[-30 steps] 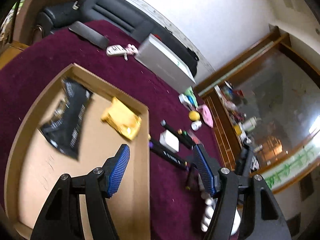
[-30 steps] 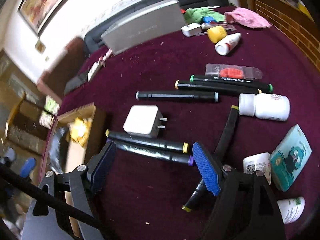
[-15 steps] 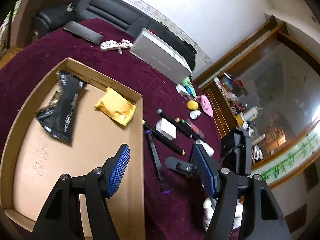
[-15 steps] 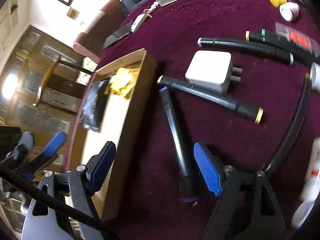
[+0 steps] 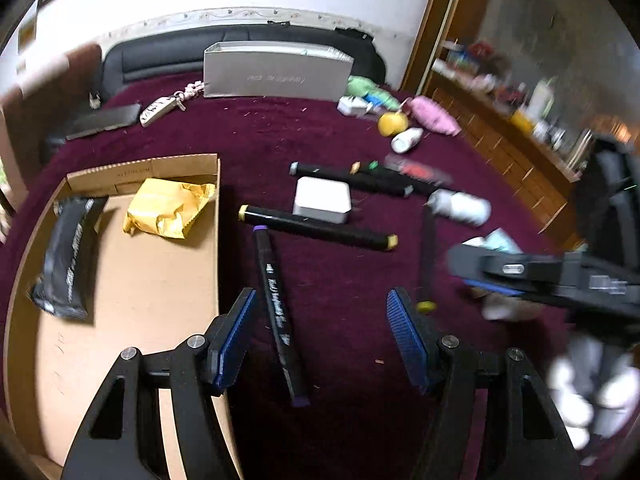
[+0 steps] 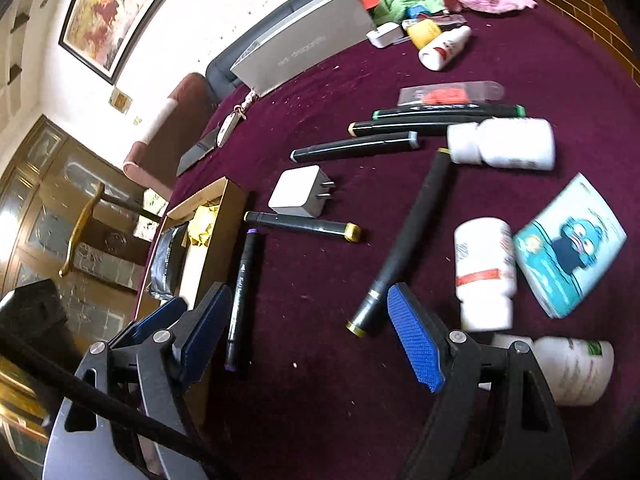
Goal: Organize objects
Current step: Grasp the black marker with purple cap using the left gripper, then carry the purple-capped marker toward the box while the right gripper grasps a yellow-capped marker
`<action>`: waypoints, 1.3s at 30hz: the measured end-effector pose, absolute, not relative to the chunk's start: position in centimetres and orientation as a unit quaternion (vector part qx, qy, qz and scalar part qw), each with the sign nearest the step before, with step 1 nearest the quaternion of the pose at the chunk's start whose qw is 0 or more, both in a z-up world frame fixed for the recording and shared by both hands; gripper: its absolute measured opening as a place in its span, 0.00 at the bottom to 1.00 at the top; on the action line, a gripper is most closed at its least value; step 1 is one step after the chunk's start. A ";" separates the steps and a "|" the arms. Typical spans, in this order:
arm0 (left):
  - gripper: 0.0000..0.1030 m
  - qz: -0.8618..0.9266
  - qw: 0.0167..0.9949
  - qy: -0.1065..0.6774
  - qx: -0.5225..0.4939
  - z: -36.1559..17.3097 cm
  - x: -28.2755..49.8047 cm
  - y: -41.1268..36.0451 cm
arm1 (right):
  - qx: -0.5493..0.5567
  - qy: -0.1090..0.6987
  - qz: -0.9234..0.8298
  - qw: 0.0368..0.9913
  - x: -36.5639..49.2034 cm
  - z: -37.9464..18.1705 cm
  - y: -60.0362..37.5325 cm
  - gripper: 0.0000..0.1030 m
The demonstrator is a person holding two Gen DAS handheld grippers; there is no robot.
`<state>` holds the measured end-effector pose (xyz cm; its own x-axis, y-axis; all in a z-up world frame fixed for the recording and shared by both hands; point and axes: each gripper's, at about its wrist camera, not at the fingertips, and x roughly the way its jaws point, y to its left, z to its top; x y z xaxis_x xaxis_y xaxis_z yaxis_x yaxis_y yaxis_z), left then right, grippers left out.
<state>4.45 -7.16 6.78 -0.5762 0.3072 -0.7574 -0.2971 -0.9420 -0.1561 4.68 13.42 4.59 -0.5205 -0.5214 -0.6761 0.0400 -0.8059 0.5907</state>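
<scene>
A cardboard tray (image 5: 120, 276) (image 6: 200, 256) on the maroon cloth holds a black packet (image 5: 70, 256) and a yellow packet (image 5: 168, 208). Black markers lie beside it: a purple-capped one (image 5: 278, 312) (image 6: 242, 292), a yellow-capped one (image 5: 316, 227) (image 6: 304, 226) and another (image 6: 404, 240). A white charger (image 5: 322, 200) (image 6: 300, 192) lies behind them. My left gripper (image 5: 320, 340) is open, its jaws on either side of the purple-capped marker. My right gripper (image 6: 308, 340) is open and empty above the cloth, and shows blurred in the left wrist view (image 5: 540, 276).
Several more markers (image 6: 400, 132), white bottles (image 6: 502, 144) (image 6: 484, 276), a teal card pack (image 6: 568, 240) and a red item in clear wrap (image 6: 448, 94) lie to the right. A grey box (image 5: 276, 72), keys (image 5: 160, 106) and a phone (image 5: 104, 122) lie at the back.
The left gripper swung right, from over the tray to over the purple-capped marker. The right gripper pulled back and turned right, away from that marker. Both stayed open.
</scene>
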 end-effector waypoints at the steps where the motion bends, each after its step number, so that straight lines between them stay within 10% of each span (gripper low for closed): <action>1: 0.57 0.886 0.162 0.005 -0.434 6.3 4.1 -6.8 | 0.459 -0.264 -0.832 0.169 4.8 4.5 13.3 0.79; 6: 0.30 0.875 0.137 0.026 -0.463 4.4 2.6 -6.2 | 0.453 -0.273 -0.830 0.177 5.3 3.9 13.6 0.79; 18: 0.11 0.861 0.123 0.058 -0.491 2.8 2.2 -4.4 | 0.445 -0.288 -0.828 0.182 5.7 3.7 14.7 0.79; 39: 0.11 0.899 0.155 -0.138 -0.386 9.3 8.0 -20.0 | 0.514 -0.014 -0.849 0.122 -3.8 2.4 3.4 0.68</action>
